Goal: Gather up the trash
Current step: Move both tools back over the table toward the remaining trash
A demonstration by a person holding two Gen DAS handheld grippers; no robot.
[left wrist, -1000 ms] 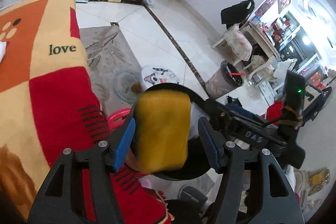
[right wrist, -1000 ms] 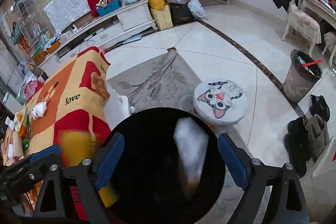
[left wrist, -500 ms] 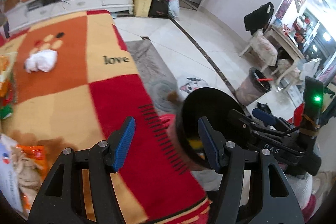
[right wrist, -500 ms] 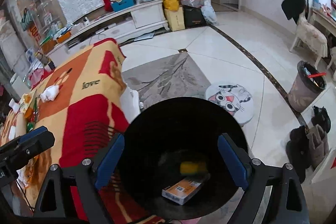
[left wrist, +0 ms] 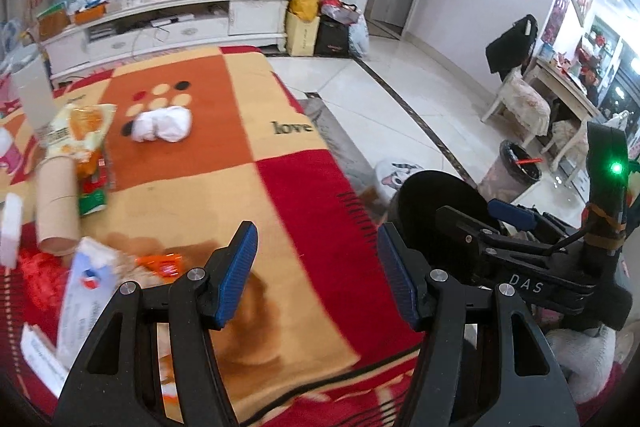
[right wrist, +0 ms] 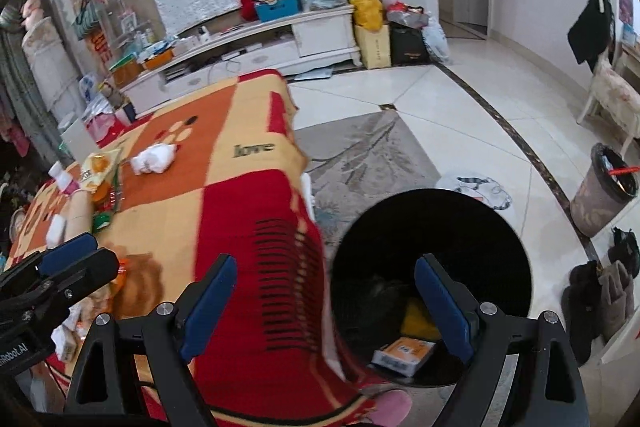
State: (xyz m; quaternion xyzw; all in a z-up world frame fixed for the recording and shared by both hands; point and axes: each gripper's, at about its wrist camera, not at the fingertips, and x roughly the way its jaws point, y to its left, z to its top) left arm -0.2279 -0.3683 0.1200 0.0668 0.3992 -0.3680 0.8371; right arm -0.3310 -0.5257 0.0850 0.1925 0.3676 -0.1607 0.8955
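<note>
The left gripper (left wrist: 316,275), which a second ago clamped a soft yellow sponge-like block over the bin, now has its blue ribbed jaws spread and empty, turned back over the blanket. That yellow block (right wrist: 416,319) now lies at the bottom of the round black plastic bin (right wrist: 434,211), directly ahead of the right gripper (right wrist: 324,311), beside a flat orange-and-white cardboard box (right wrist: 404,351). The right gripper's jaws are also spread, holding nothing. One piece is binned, so I judge the job only partly done.

Ahead of the left gripper, on the fuzzy red, orange and cream checked blanket (left wrist: 288,195), more trash waits: a crumpled white tissue wad (left wrist: 162,125) far ahead, a brown cardboard tube (left wrist: 58,203) to its left, a crinkly orange snack wrapper (left wrist: 160,263) close on the left, and glossy white paper packaging (left wrist: 86,301) beside that.
</note>
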